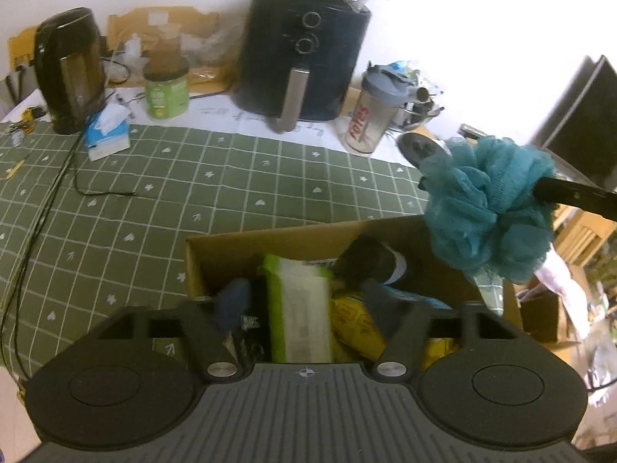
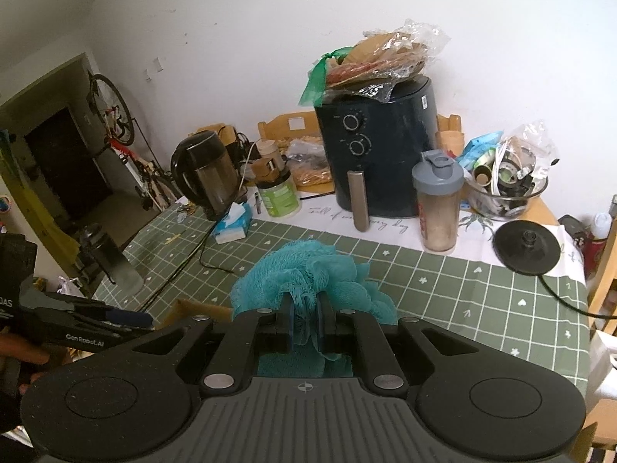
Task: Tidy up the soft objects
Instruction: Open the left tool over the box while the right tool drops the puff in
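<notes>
Teal loofah (image 2: 308, 274) is seen nearest the right-wrist lens, clamped between the right gripper (image 2: 306, 328) pads; jaws are drawn nearly together, mesh bunched betw. them, bulk of the puff billowing fwd and above the tips. No clear long axis; roughly round.

Left gripper (image 1: 304, 308) is noted spread wide, nothing pressed by its fingers; it points down into the open cardboard box (image 1: 270, 237). Box contents: wipes pack (image 1: 300, 308), yellow packet (image 1: 354, 324), dark rolled item (type not determined), others blurred.

Key relation, per left-wrist view: loofah is held in air at the box's right far corner, partly overhanging the rim, not yet over the middle. Box lies down and to the left of the loofah. Right hand is the only one in contact; left is nearer the box interior but empty.

Assessment: a shift leftward and down appears req'd before release, else the puff may catch the rim and roll onto the green cloth (image 1: 193, 177).

Kettle, air fryer, shaker at table rear: not involved.
</notes>
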A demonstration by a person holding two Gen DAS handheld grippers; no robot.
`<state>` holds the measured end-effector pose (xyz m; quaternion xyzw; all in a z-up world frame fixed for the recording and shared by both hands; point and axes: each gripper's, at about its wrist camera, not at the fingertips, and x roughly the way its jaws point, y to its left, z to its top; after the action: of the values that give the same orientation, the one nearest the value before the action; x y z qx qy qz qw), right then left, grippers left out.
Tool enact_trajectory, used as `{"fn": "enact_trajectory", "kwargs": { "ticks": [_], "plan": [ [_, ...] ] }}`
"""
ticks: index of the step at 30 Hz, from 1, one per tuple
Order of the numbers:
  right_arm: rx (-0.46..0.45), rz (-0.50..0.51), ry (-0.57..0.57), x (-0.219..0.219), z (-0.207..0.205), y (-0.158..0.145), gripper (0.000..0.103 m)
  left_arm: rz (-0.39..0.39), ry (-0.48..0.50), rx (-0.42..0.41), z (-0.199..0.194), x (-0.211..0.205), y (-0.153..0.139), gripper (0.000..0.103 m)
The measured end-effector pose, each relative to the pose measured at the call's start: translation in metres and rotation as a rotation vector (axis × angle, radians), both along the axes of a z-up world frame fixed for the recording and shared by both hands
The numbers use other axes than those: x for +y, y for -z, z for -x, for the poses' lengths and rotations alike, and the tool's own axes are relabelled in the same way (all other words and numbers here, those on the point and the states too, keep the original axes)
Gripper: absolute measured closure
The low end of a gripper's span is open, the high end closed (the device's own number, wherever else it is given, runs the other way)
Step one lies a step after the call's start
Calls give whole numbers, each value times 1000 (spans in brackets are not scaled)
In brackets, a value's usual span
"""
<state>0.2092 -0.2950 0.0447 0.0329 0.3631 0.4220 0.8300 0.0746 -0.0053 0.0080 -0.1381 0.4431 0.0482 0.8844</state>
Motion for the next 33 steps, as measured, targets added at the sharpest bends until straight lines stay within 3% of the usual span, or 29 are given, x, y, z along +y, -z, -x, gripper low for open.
{"fn": "enact_trajectory", "kwargs": {
  "ticks": [9, 14, 15, 17, 18, 20, 22, 26, 29, 32, 33],
  "plan": [
    [0, -29, -51, 5, 15, -6, 90, 18, -71, -7, 28, -5, -1, 29],
    [8, -110, -94, 11, 21, -17, 89, 15, -104, -15, 39, -8, -5, 29],
    [18, -133, -93, 12, 21, -17, 85, 14, -108, -15, 41, -9, -5, 29],
    [73, -125, -84, 19, 19, -11, 62, 10, -114, -12, 45, -10, -5, 29],
    [104, -96, -98, 25, 18, -6, 44, 8, -117, -12, 46, -11, -5, 29],
    [106, -37, -114, 32, 22, 0, 36, 1, -122, -14, 51, -12, -6, 29],
    [81, 10, -127, 37, 30, 3, 13, -8, -128, -19, 55, -13, -8, 27],
    [47, 64, -135, 42, 44, 4, 0, -55, -141, -29, 61, -18, -13, 19],
    [34, 120, -114, 44, 54, 7, 0, -75, -151, -42, 65, -20, -17, 15],
    [23, 168, -99, 47, 63, 10, 0, -83, -166, -51, 68, -20, -19, 0],
    [22, 184, -94, 47, 66, 11, 0, -94, -172, -51, 69, -20, -20, 0]
  ]
}}
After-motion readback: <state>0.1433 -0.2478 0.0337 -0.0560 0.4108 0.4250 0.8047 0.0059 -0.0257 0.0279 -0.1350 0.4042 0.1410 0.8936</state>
